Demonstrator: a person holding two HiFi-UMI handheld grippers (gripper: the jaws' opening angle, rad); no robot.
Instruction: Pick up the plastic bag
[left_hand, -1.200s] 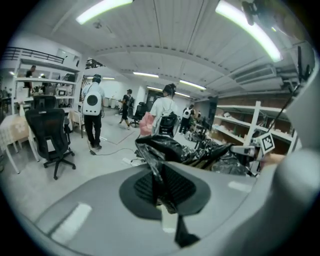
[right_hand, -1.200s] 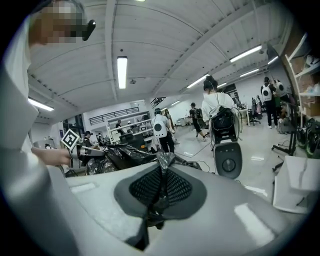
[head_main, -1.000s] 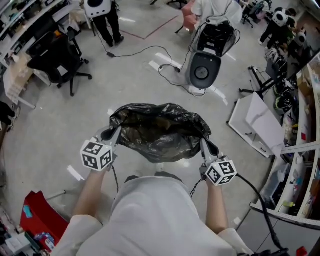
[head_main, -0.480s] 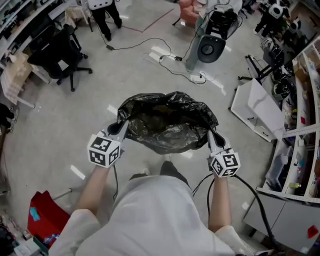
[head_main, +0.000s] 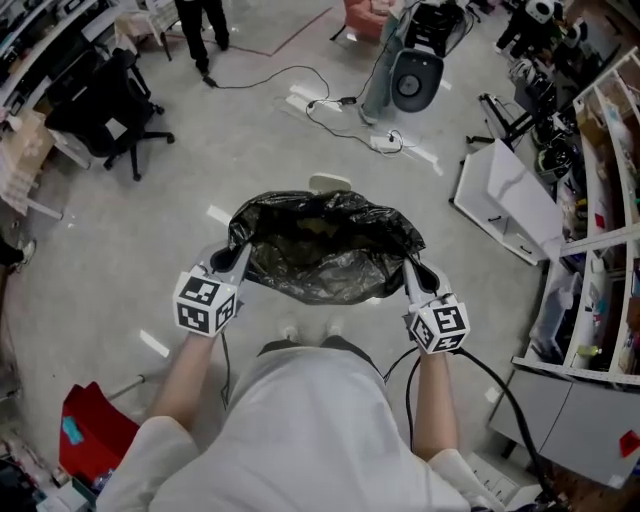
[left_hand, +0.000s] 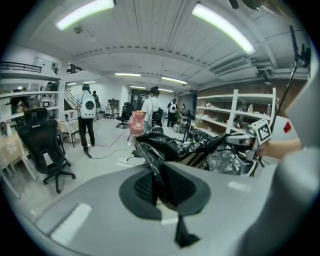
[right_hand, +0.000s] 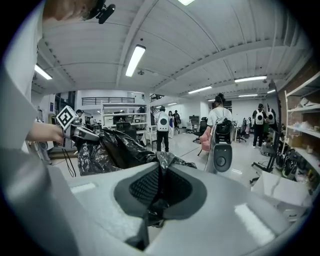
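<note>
A black plastic bag (head_main: 325, 250) hangs stretched open between my two grippers, above the floor in front of the person. My left gripper (head_main: 240, 256) is shut on the bag's left rim, and the black film (left_hand: 155, 155) runs pinched between its jaws. My right gripper (head_main: 410, 268) is shut on the bag's right rim, with film (right_hand: 160, 165) bunched between its jaws. Each gripper view shows the other gripper across the crumpled bag.
A black office chair (head_main: 105, 110) stands at the far left. A grey machine (head_main: 410, 70) with cables on the floor (head_main: 330, 100) is ahead. White boards (head_main: 510, 215) and shelving (head_main: 600, 200) line the right. A red box (head_main: 85, 435) sits at the lower left. A person (head_main: 200, 25) stands far off.
The person has walked forward with the bag held between both grippers; the floor, chair and machine have slid upward in the head view. Both grips are unchanged.
</note>
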